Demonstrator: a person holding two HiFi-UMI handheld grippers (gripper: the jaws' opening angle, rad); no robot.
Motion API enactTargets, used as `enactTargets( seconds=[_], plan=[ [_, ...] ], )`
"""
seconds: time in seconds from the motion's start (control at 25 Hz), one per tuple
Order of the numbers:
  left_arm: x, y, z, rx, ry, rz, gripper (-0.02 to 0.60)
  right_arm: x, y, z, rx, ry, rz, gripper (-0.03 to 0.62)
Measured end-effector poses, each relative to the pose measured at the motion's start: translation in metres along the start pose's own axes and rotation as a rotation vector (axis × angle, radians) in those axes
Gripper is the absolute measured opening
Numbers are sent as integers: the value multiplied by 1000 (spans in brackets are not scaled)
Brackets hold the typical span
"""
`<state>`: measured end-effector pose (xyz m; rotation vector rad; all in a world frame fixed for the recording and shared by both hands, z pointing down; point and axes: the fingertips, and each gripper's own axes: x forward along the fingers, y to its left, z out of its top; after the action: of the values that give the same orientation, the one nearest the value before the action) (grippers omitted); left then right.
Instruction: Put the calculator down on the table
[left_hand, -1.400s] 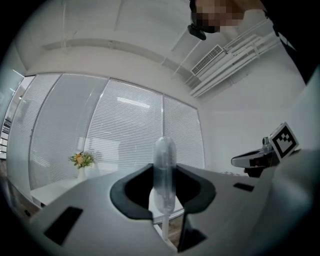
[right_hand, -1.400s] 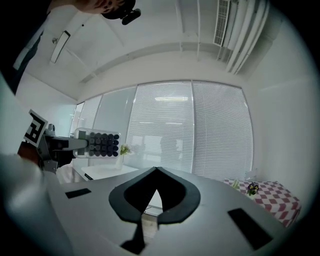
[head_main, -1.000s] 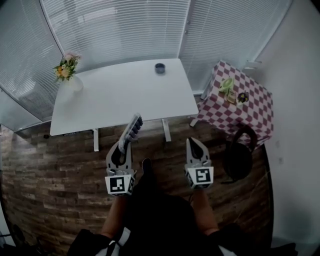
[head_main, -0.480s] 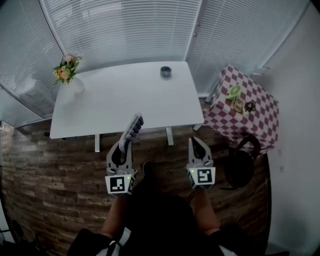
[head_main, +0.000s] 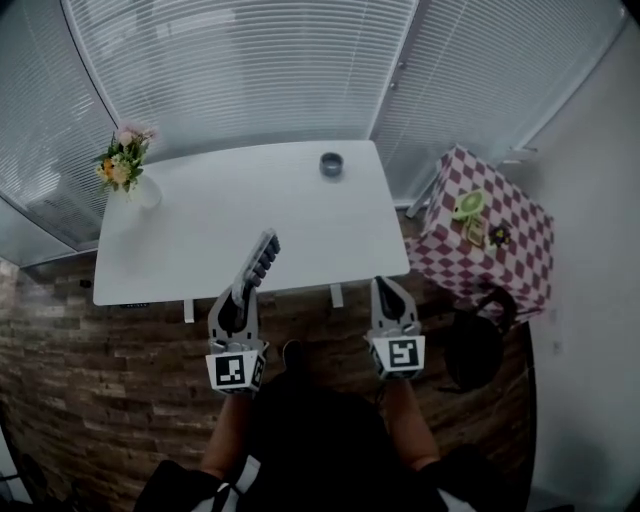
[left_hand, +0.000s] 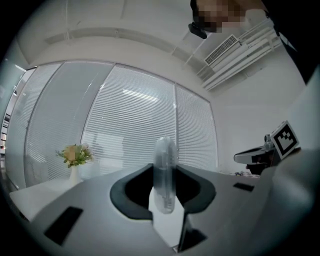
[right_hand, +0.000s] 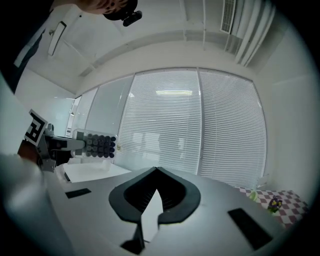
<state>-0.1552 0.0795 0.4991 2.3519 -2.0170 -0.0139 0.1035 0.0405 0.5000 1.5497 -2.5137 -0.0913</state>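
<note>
The calculator (head_main: 260, 258), grey with dark round keys, stands on edge in my left gripper (head_main: 243, 289), which is shut on its lower end. It hangs above the front edge of the white table (head_main: 200, 220). In the left gripper view the calculator (left_hand: 165, 167) shows edge-on, clamped between the jaws of the left gripper (left_hand: 165, 186). My right gripper (head_main: 386, 290) is shut and empty, level with the left one, just short of the table's front right corner. From the right gripper (right_hand: 156, 171) view, the calculator (right_hand: 98, 144) shows at the far left.
A vase of flowers (head_main: 125, 165) stands at the table's back left, and a small grey bowl (head_main: 331, 164) at its back right. To the right is a checkered-cloth table (head_main: 480, 240) with small items and a black bag (head_main: 478, 335). Blinds close off the far side.
Both grippers have advanced toward the white table. The calculator has gone from over the brick-pattern floor to above the table's front edge. The grip is unchanged.
</note>
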Motion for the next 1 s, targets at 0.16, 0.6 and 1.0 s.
enactTargets(
  seconds=[0.16,0.6,1.0],
  plan=[
    [33,15,4,-5,-24,-24,98,28,-3,8,-7,-16,-23,5],
    [80,33,-1,-21,2,-65,98,67,-9,10,23,-14,-60,5],
    [130,37,-6,-24,26,-73,98,114,-30,11,33,-7,-52,5]
  ],
)
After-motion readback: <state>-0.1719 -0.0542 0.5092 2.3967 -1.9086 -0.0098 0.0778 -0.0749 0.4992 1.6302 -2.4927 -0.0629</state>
